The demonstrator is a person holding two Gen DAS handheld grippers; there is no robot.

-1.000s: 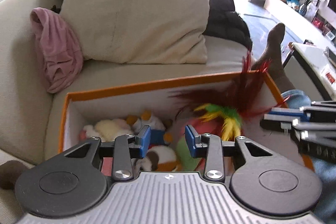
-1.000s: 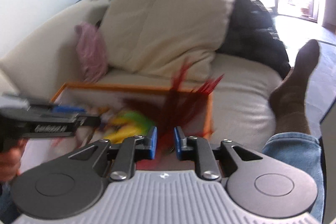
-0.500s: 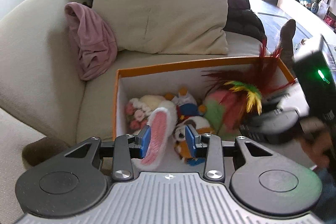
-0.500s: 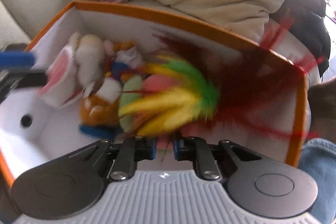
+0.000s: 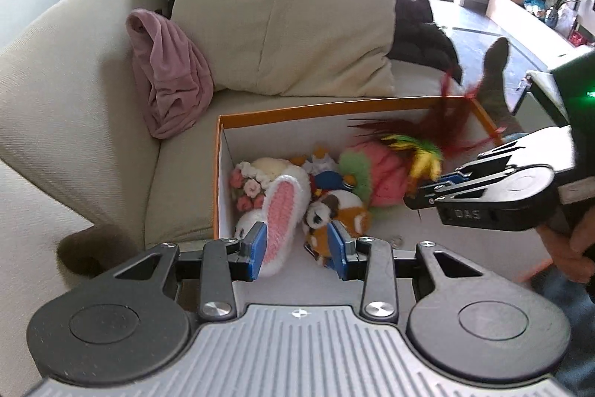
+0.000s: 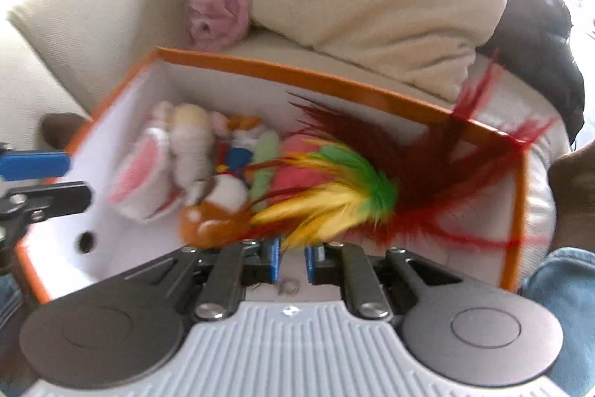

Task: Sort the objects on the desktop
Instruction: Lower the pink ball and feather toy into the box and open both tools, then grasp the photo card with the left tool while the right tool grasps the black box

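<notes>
The right claw (image 6: 292, 261), jaws just reopening slightly, is holding the feather toy (image 6: 346, 199) over the box (image 6: 334, 82); the left claw (image 5: 297, 244) is hanging apart, empty.

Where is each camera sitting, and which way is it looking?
Left wrist view: sits on the left gripper, looking down into the orange-rimmed white cardboard box of plush toys on the beige sofa; a hand with the right gripper and a socked foot show.
Right wrist view: sits on the right gripper, looking down into the box over the feather toy; jeans show.
Both share the box, pink cloth and cream cushion.
</notes>
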